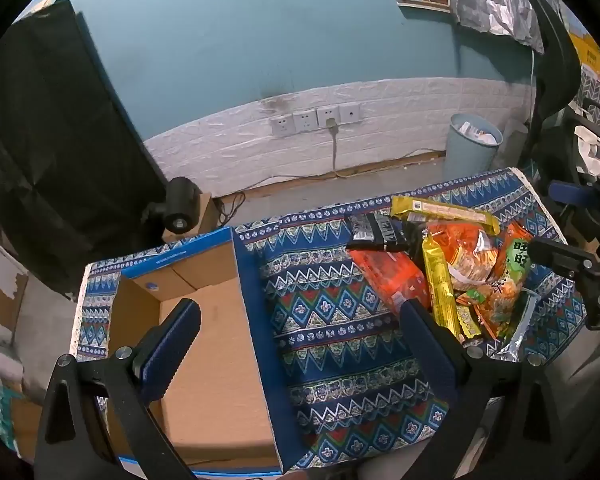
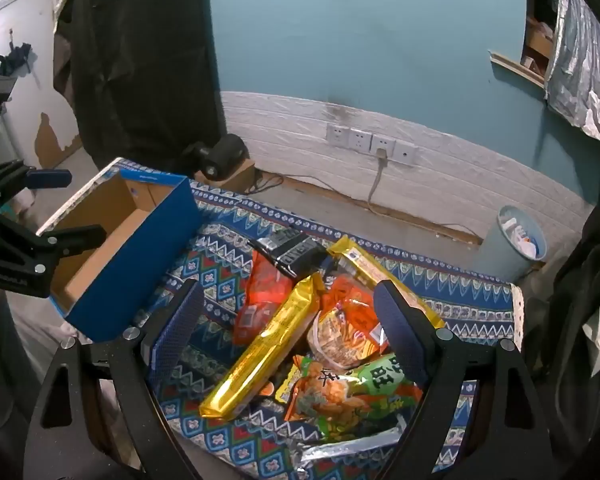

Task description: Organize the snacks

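Presently both grippers are tilting downward with jaws standing apart, gripping nothing: the left gripper (image 1: 300,316) is hovering over the cardboard box (image 1: 216,320), the right gripper (image 2: 288,304) over the snack pile (image 2: 332,332). Snacks are lying just right of the box on the patterned cloth (image 1: 332,320); a bin (image 1: 474,146) is standing beyond, by the blue wall (image 1: 240,32)

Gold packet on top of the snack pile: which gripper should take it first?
Right. The right gripper, open, hangs over the pile with the gold packet between its fingers. The left gripper, also open, straddles the cardboard box wall, beside the pile.
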A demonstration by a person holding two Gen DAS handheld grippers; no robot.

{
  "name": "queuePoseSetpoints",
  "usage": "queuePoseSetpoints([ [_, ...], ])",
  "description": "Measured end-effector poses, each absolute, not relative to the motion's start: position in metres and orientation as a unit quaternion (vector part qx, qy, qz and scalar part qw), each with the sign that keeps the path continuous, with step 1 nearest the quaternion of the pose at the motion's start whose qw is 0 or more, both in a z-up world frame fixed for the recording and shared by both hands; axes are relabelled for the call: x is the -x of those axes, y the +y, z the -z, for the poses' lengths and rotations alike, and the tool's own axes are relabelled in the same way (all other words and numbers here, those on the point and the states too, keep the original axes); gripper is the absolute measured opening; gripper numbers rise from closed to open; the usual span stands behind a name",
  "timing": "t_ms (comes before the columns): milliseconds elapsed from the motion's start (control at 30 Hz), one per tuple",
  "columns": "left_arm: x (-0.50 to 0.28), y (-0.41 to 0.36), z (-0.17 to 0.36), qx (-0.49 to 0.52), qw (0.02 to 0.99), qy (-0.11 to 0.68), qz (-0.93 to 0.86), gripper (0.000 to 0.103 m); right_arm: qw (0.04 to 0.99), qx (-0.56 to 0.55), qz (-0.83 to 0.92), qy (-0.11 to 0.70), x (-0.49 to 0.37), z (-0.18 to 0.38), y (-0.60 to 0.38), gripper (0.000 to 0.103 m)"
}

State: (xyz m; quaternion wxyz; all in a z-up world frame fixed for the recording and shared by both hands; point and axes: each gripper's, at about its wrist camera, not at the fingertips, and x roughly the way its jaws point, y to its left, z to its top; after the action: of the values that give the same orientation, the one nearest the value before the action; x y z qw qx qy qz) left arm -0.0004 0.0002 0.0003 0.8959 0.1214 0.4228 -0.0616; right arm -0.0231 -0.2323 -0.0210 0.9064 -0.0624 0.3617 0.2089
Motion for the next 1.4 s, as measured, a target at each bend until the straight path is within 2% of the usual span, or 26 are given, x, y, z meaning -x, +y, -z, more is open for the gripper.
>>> queuePoseSetpoints([
  [1400,0.0051,-0.0023,0.0026,-0.126,0.893,0.426,0.068,0.101,0.903,0.072,-0.206,0.370,0.0276,0.0239,-0.2335,0.085],
])
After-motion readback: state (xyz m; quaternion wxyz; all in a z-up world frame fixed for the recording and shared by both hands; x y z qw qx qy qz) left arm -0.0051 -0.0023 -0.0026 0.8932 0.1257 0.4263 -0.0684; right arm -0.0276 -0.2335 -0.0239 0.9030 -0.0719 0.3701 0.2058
